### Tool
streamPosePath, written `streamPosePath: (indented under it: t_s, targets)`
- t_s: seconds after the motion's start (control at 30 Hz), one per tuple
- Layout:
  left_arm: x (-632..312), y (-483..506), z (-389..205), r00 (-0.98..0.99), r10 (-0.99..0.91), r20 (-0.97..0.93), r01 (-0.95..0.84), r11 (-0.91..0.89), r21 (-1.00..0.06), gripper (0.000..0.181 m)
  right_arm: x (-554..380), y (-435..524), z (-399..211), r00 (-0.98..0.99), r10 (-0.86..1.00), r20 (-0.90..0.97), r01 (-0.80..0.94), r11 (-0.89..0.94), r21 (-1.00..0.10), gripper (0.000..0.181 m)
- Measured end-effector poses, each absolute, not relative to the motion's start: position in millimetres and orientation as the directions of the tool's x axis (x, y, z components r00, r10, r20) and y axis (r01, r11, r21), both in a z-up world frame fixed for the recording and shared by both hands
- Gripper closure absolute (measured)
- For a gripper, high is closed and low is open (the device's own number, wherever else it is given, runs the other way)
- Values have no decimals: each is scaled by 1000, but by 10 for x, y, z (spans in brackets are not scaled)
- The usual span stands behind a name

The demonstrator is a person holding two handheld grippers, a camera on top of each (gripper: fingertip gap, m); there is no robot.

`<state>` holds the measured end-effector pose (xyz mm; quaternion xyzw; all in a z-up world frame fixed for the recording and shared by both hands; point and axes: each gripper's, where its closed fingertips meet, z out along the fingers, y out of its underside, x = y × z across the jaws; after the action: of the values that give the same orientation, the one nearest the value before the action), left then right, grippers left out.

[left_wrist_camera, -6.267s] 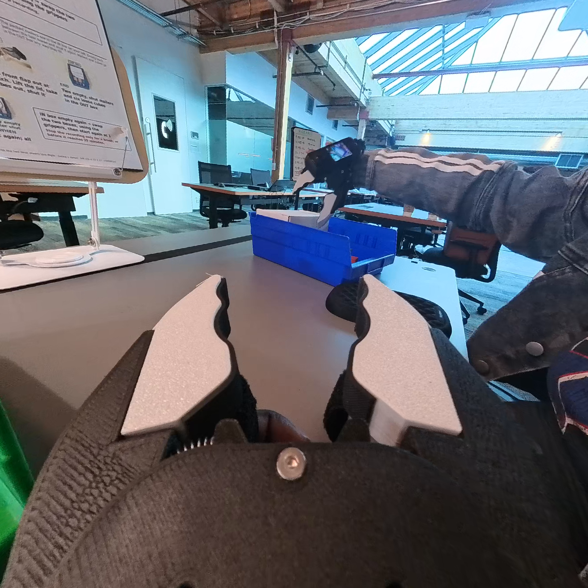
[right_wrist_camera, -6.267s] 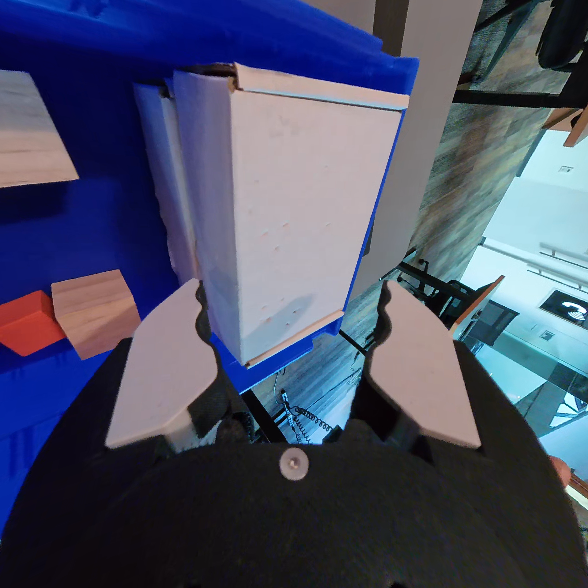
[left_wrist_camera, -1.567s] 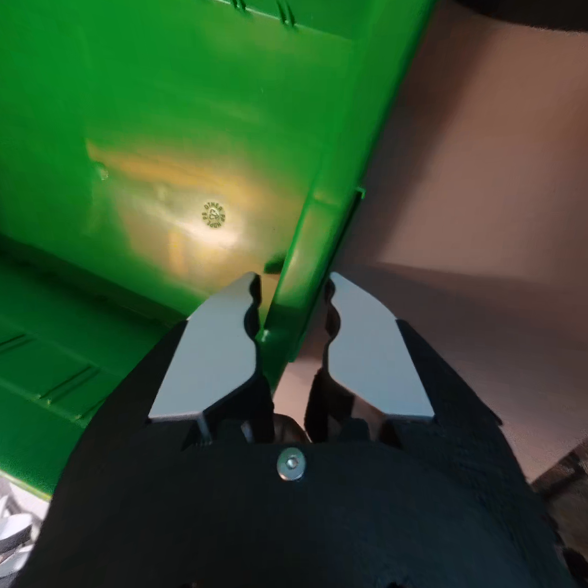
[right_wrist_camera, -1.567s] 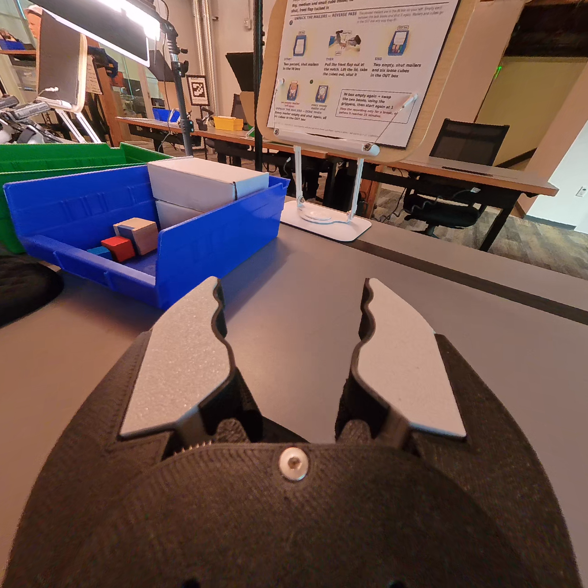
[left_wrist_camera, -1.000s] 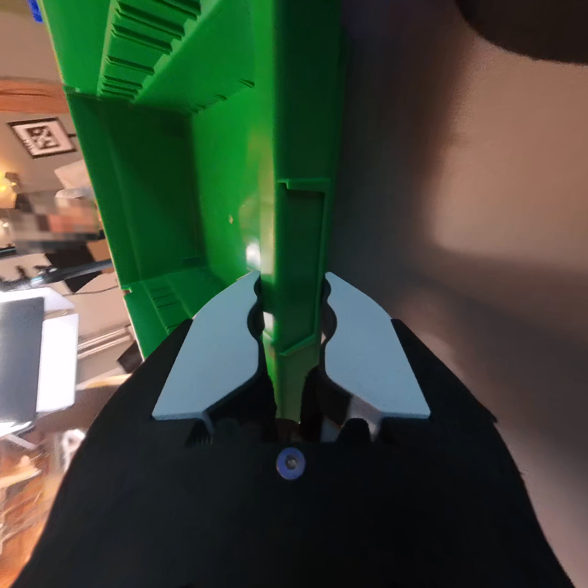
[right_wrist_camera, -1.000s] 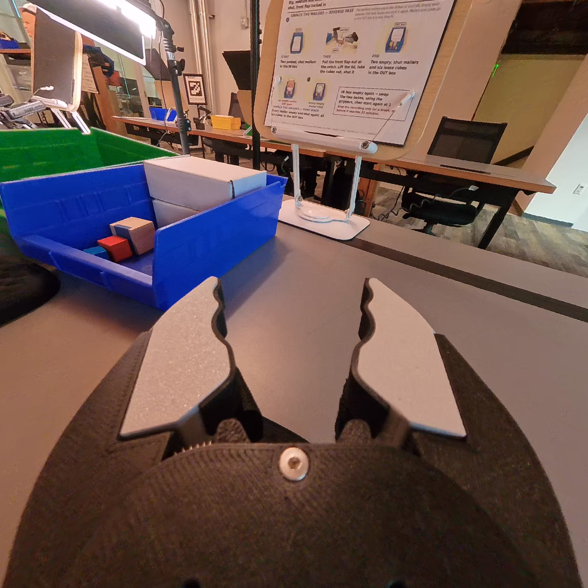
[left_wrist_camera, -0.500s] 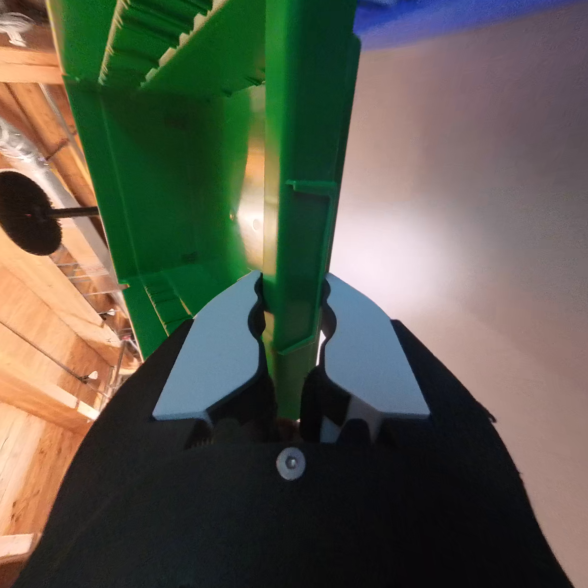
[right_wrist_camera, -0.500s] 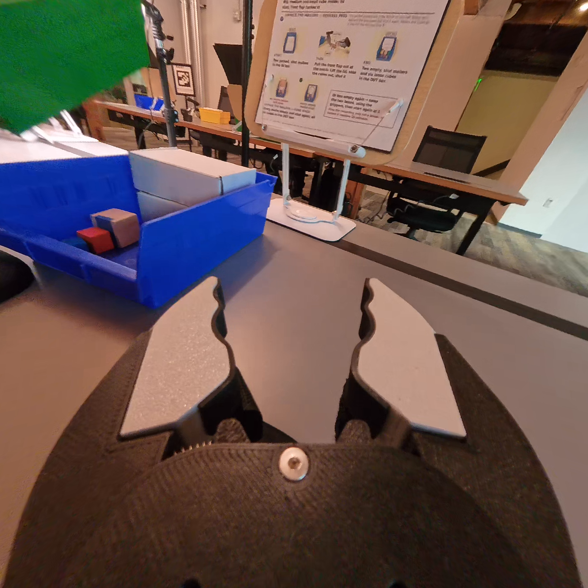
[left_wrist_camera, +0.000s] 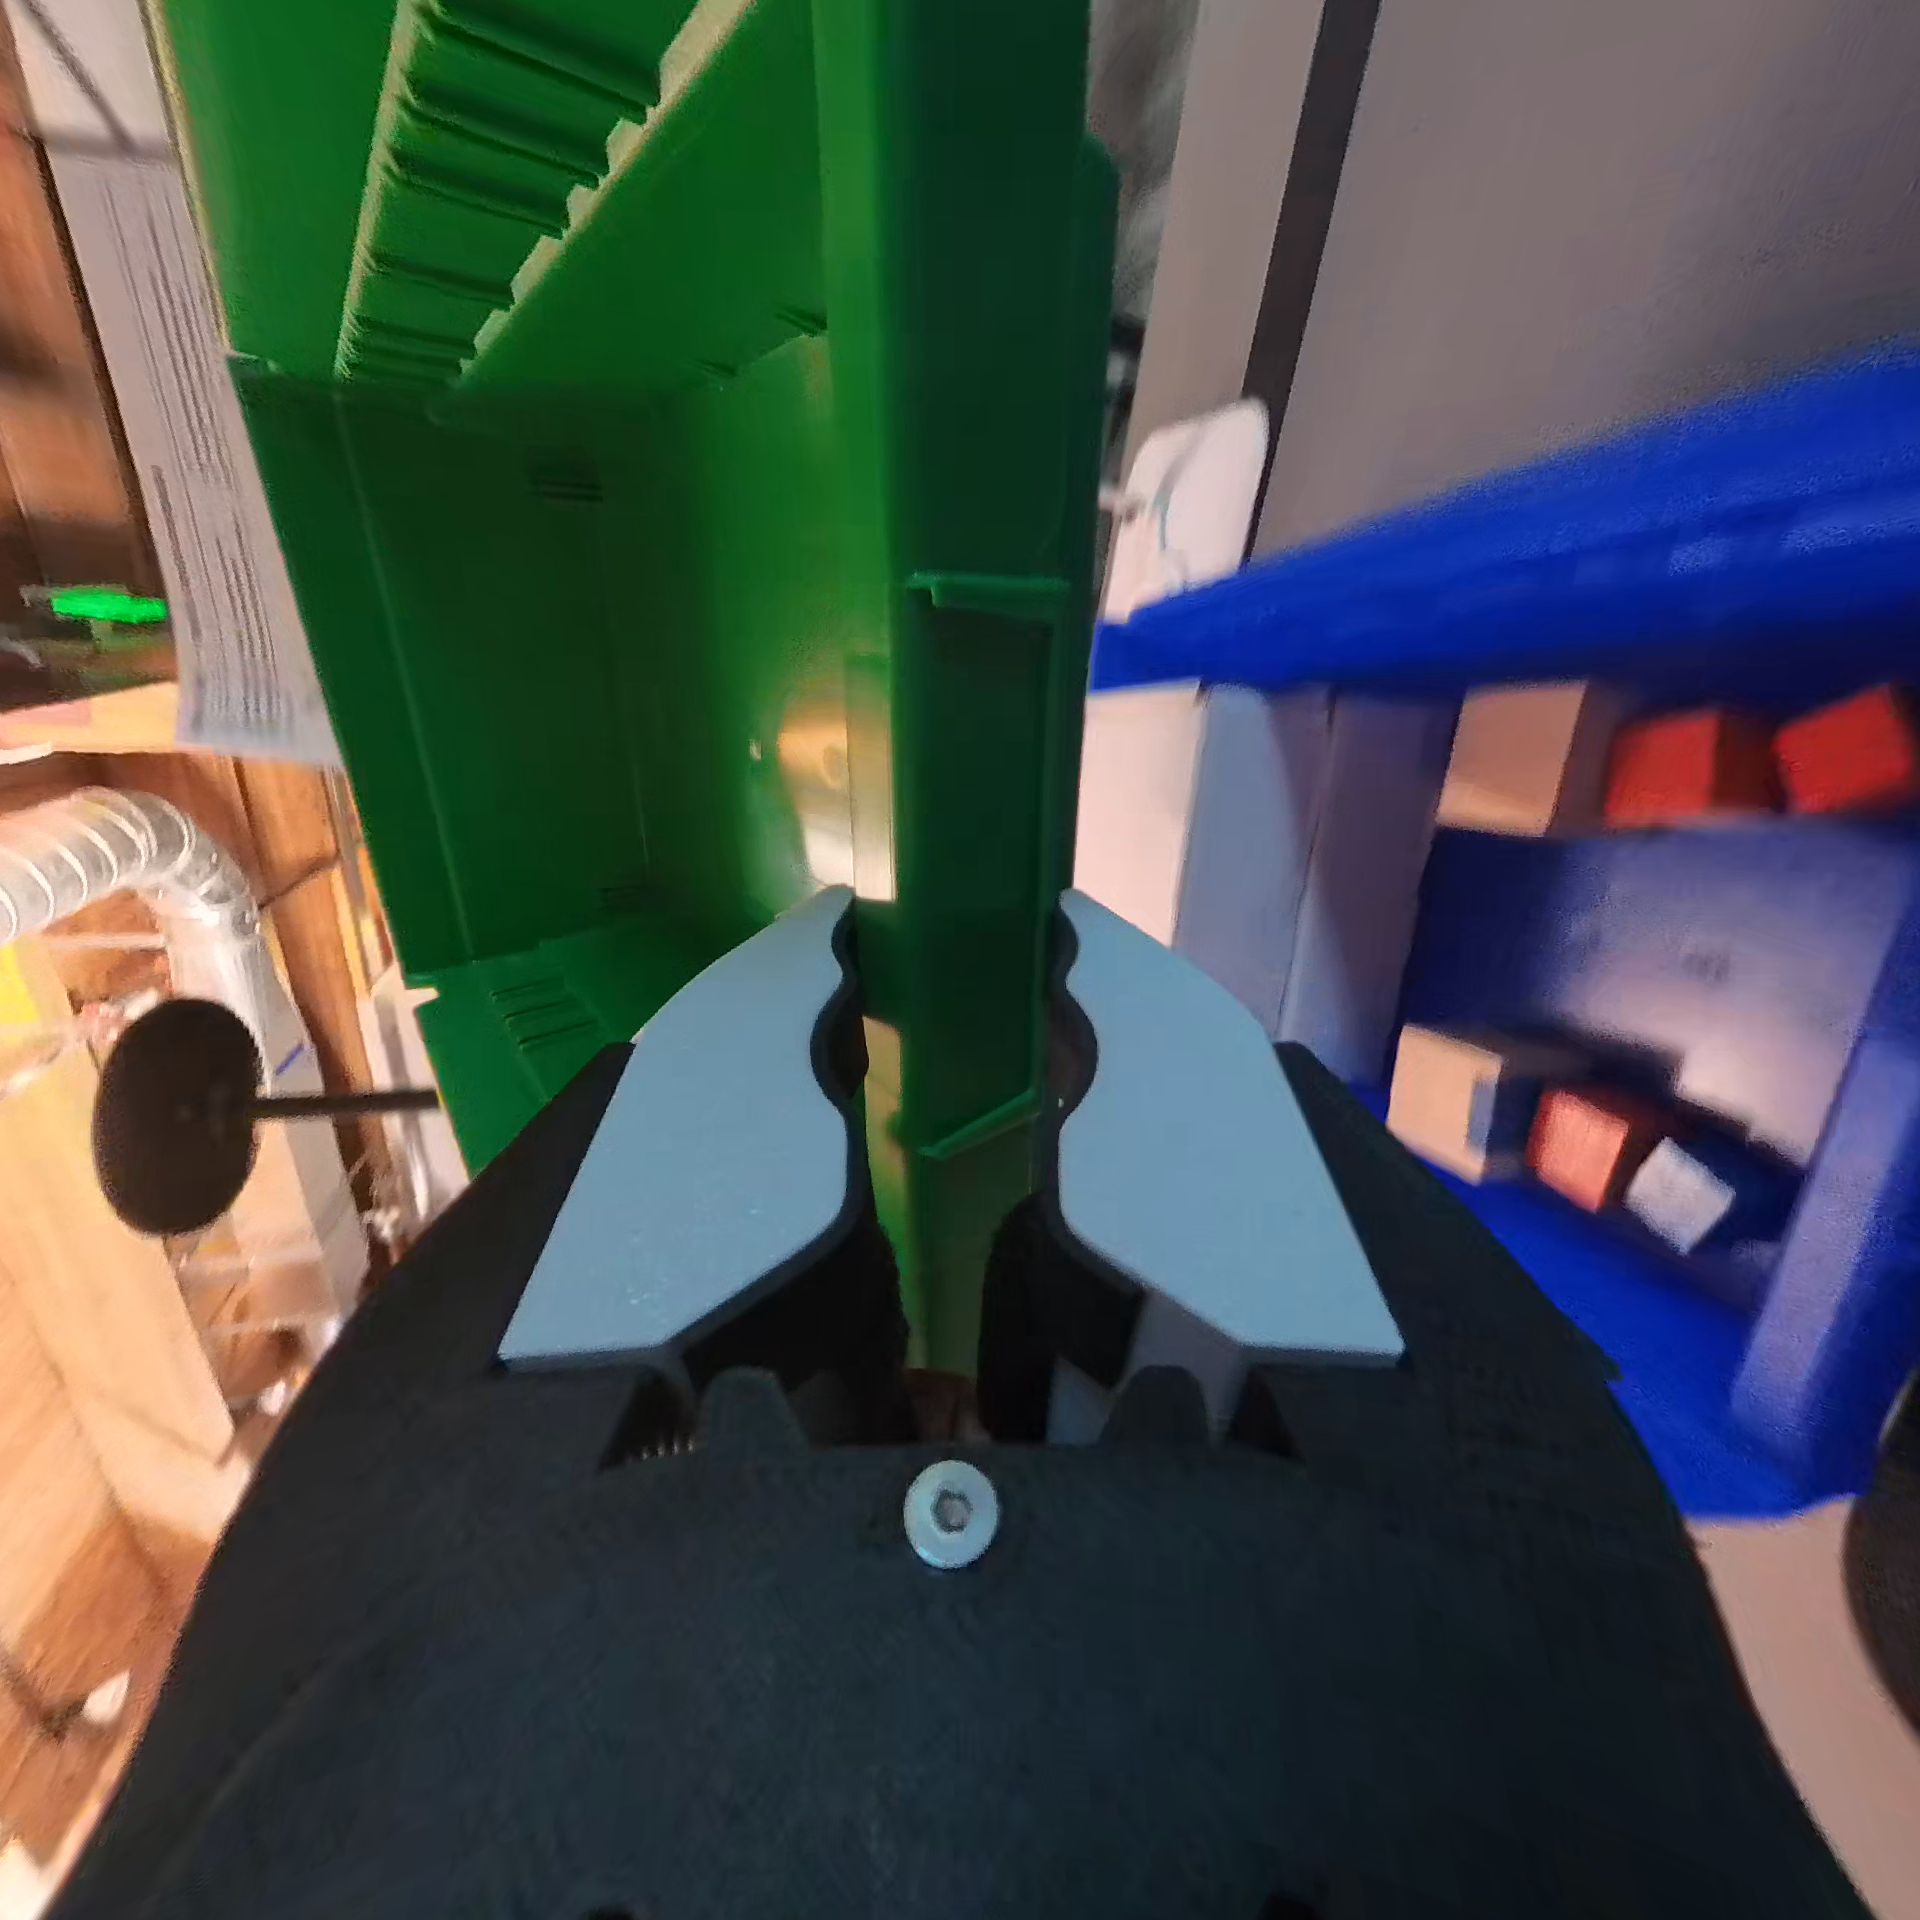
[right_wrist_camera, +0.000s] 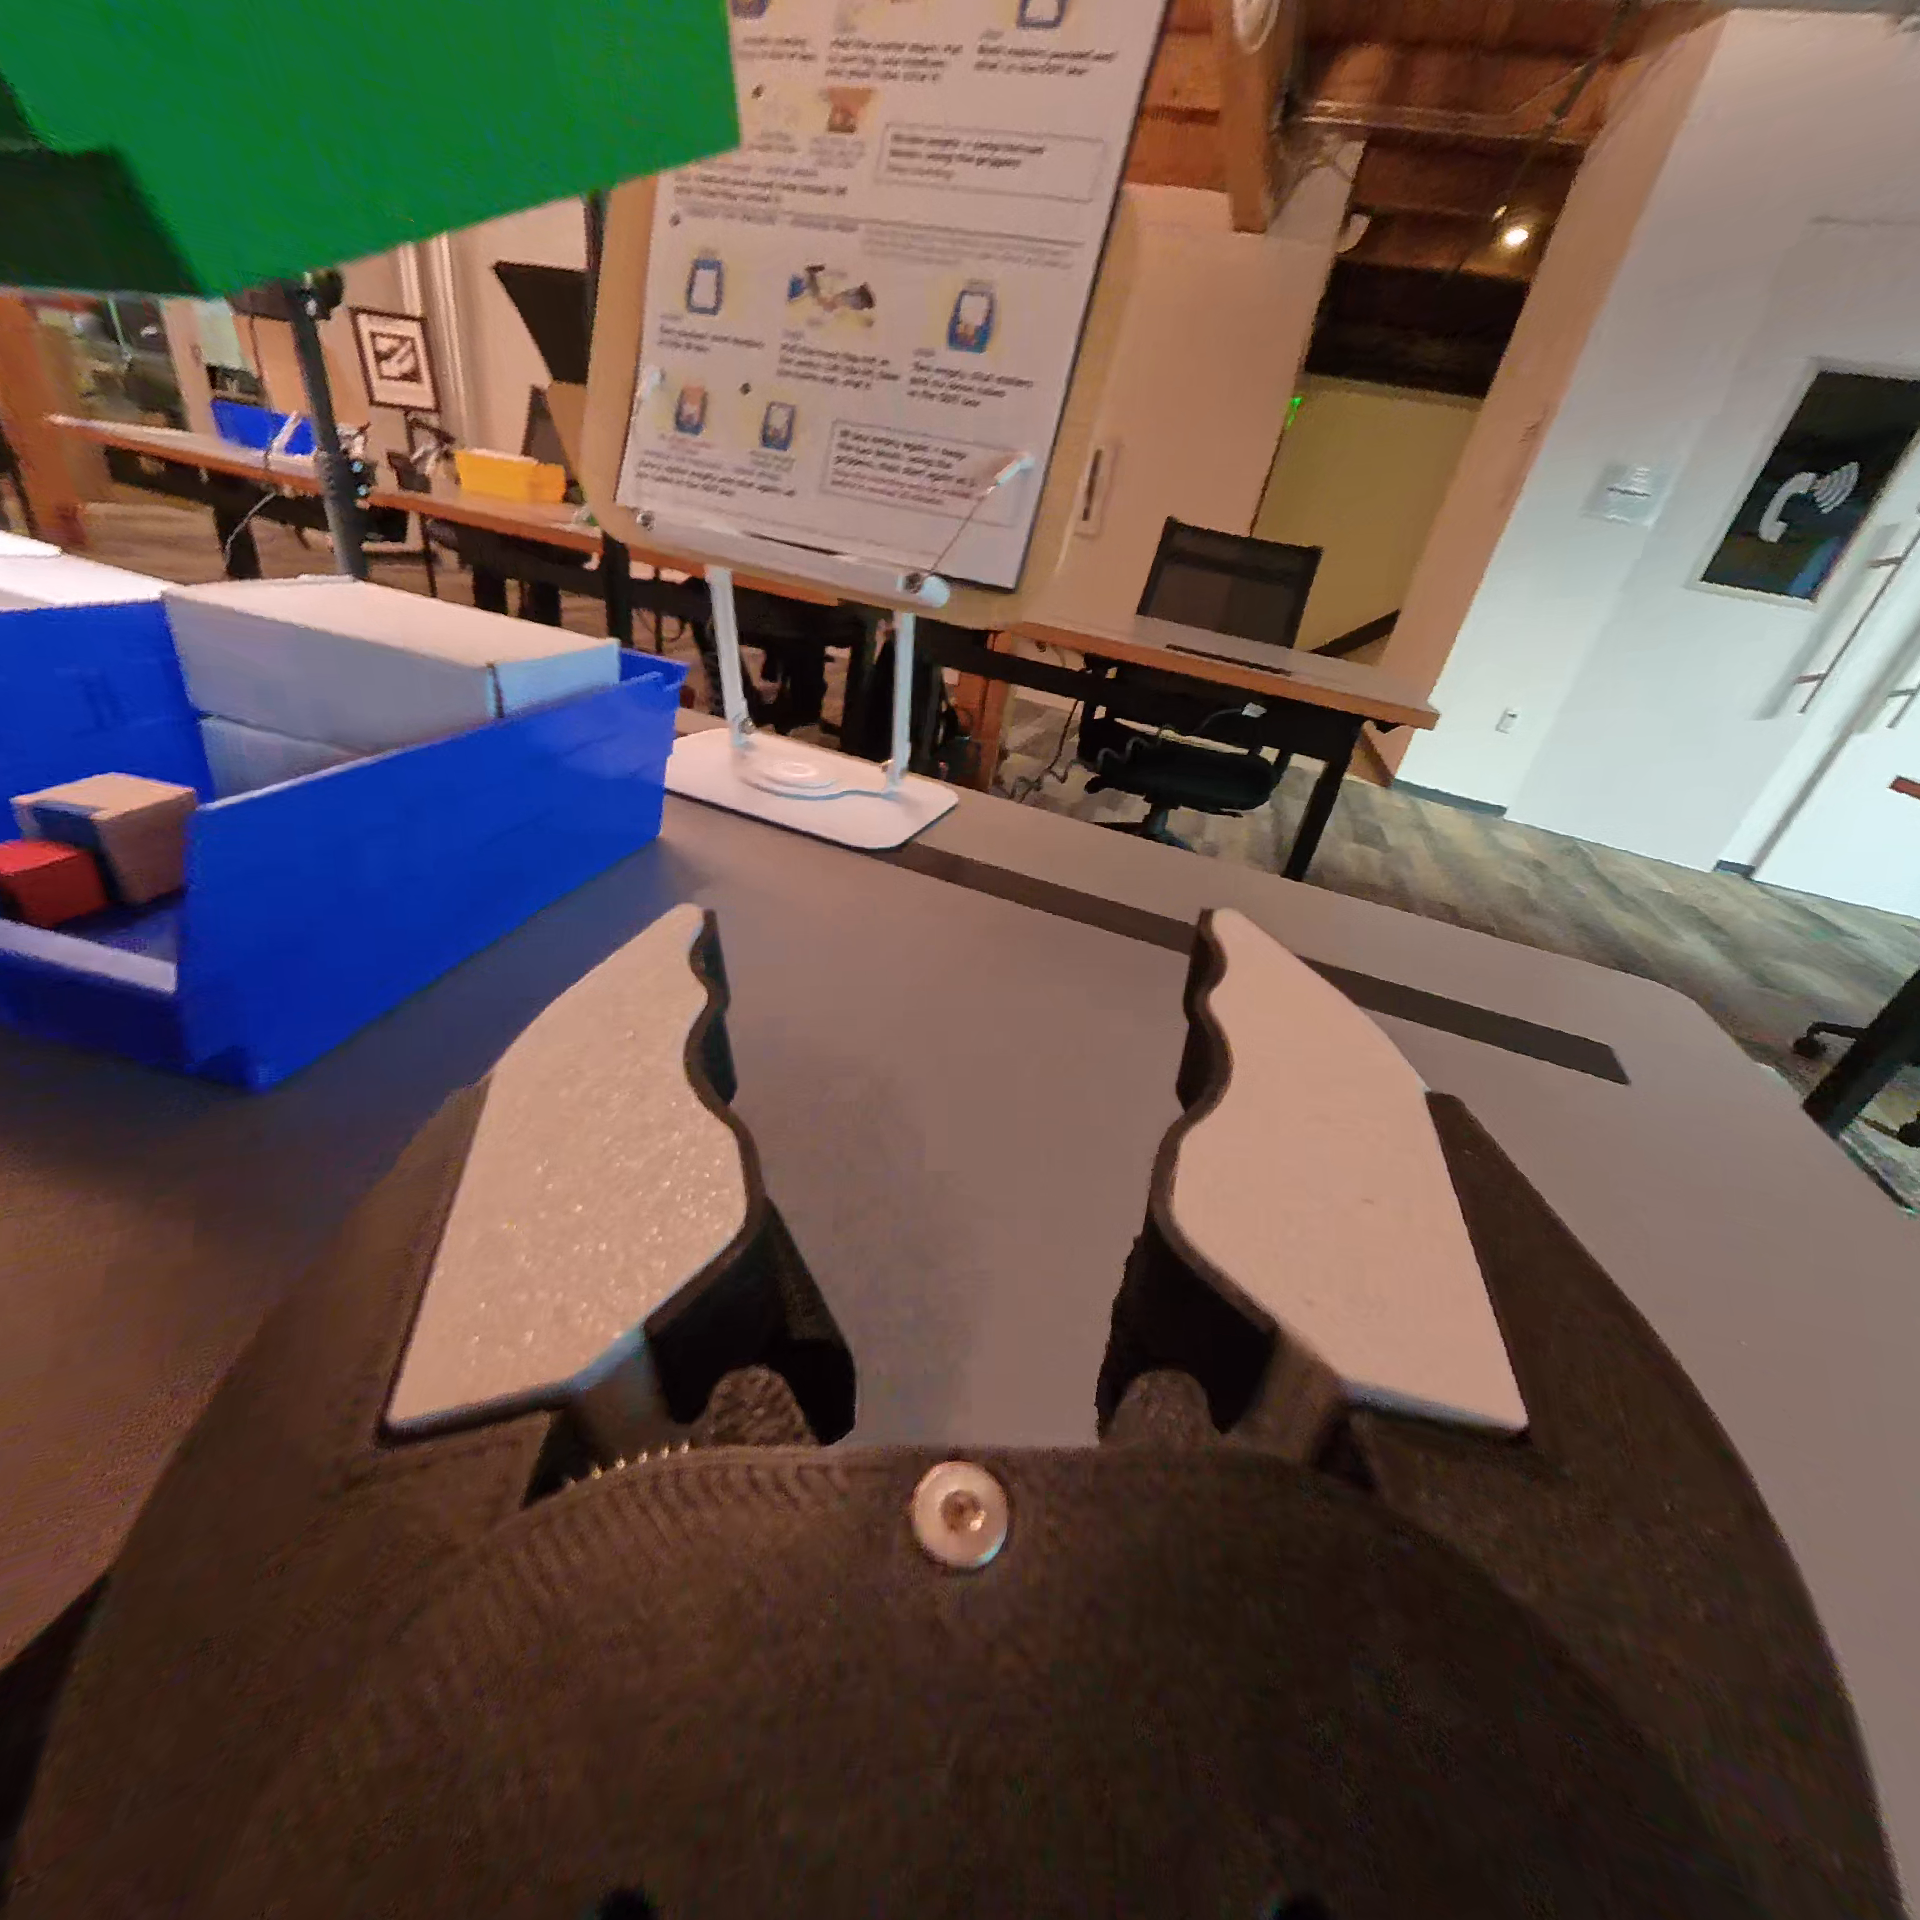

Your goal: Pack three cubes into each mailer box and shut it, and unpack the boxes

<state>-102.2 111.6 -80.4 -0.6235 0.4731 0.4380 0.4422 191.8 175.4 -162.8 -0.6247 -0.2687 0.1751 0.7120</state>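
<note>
Green bin (left_wrist_camera: 966, 644) wall clamped in left fingers (left_wrist_camera: 717, 1143), lengthwise away, right fingers (right_wrist_camera: 582, 1174) apart.

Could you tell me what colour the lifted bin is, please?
Green; the bin shows best in the left wrist view.

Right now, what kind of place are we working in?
Probably an open-plan office or lab workspace: rows of desks with an office chair, exposed ceiling beams, and an instruction board on a stand.
</note>
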Motion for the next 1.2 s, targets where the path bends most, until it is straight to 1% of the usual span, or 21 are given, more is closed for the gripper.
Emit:
streamPosePath:
  t_s: [0.2,0.33,0.43,0.5,0.6,0.67,0.73,0.9,1.0,1.07,1.2]
  targets:
    - [70,1446,-1008,176,-302,-937,-982,6,-186,150,2184,1815,-1480,848,523,83,-21,189,-982,92]
    - [609,1616,-1283,138,-396,-908,-982,66,-178,150,2471,1859,-1351,887,461,-21,-138,220,-966,94]
    - [877,1720,-1509,107,-442,-891,-983,87,-161,150,2706,1892,-1287,913,396,-95,-205,247,-947,95]
    - [993,1794,-1666,103,-469,-877,-983,88,-162,150,2893,1878,-1199,920,350,-177,-286,290,-913,97]
    - [1092,1923,-1909,116,-510,-852,-983,64,-172,150,3108,1835,-1109,889,339,-308,-420,331,-845,99]
    - [1120,1996,-2077,117,-534,-838,-986,39,-162,150,3171,1831,-1101,869,347,-353,-466,333,-820,102]
    - [1144,2043,-2234,118,-556,-823,-988,18,-154,150,3165,1850,-1123,868,347,-355,-465,320,-825,102]
    - [1186,2078,-2559,138,-607,-783,-987,-18,-160,150,3119,1844,-1119,899,326,-292,-400,340,-851,99]
    - [1201,2063,-2724,133,-630,-765,-988,-23,-153,150,3116,1844,-1120,891,334,-307,-417,336,-845,99]
    - [1197,2064,-2788,103,-620,-778,-993,-15,-119,150,3105,1846,-1125,894,333,-301,-410,334,-849,98]
    - [1209,2061,-2831,95,-608,-788,-994,-13,-110,150,3076,1842,-1126,904,328,-274,-384,341,-858,98]
